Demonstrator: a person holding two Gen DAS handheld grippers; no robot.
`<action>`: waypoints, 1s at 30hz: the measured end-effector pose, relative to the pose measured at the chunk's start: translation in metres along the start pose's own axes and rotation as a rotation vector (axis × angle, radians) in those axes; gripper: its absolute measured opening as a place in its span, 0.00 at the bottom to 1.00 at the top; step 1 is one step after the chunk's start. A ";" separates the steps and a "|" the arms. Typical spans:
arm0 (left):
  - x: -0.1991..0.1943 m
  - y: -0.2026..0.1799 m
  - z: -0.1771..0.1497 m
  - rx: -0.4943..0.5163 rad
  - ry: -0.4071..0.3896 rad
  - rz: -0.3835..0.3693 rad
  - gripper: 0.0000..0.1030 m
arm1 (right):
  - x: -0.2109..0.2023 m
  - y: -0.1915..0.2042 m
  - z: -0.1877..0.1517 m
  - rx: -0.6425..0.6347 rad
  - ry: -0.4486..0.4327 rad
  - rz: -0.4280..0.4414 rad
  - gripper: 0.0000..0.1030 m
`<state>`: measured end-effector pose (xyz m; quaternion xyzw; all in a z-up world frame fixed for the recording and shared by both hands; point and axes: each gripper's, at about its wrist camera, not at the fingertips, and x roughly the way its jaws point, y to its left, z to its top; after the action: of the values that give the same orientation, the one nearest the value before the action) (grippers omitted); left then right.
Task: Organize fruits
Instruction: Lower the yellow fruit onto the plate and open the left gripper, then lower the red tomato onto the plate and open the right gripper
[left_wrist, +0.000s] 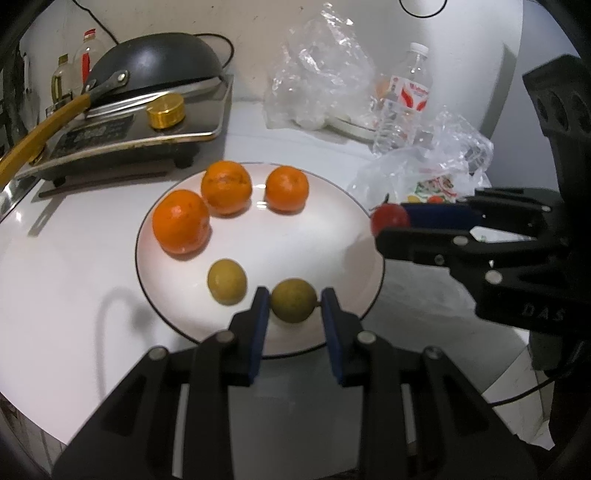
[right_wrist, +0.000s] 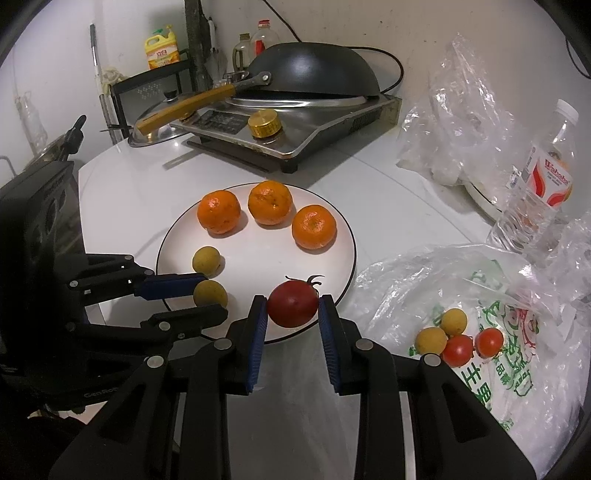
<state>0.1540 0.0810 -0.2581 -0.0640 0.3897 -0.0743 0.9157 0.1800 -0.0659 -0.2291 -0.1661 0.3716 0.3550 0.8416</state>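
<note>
— What does the left wrist view give you?

— The left claw (left_wrist: 293, 302) clenched on a yellow-green fruit (left_wrist: 294, 300) at the near rim of the white plate (left_wrist: 332, 236). A second yellow-green fruit (left_wrist: 226, 281) lies just beside it, and three oranges (left_wrist: 224, 187) sit along the far side. At the right the right claw (left_wrist: 384, 221) reaches in over the plate's edge, grasping a red tomato (left_wrist: 389, 218).

— And the right wrist view?

— The same tomato up close, pinched between blue pads (right_wrist: 258, 332) over the plate's near rim. It also shows what the other view mostly hides: a printed plastic bag (right_wrist: 480, 369) on the white surface (right_wrist: 147, 177) at the right, with two small yellow fruits (right_wrist: 453, 321) and two small tomatoes (right_wrist: 458, 350) lying on it.

— Room to move?

— The middle of the plate is bare. Behind it stands a cooker (right_wrist: 295, 133) with an overturned wok (right_wrist: 314, 70); crumpled clear plastic (right_wrist: 454, 122) and a water bottle (right_wrist: 546, 177) crowd the right side.
</note>
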 end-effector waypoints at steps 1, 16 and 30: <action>0.000 0.001 0.000 -0.002 0.001 0.000 0.29 | 0.000 0.000 0.000 0.000 0.000 -0.001 0.29; -0.015 0.002 0.002 0.000 -0.033 0.013 0.30 | 0.001 0.000 0.002 0.001 0.001 -0.010 0.29; -0.029 0.015 0.009 0.013 -0.076 0.052 0.30 | 0.020 -0.001 0.016 -0.009 0.014 -0.015 0.29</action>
<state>0.1423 0.1015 -0.2341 -0.0508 0.3557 -0.0504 0.9319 0.1986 -0.0487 -0.2332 -0.1753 0.3744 0.3493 0.8409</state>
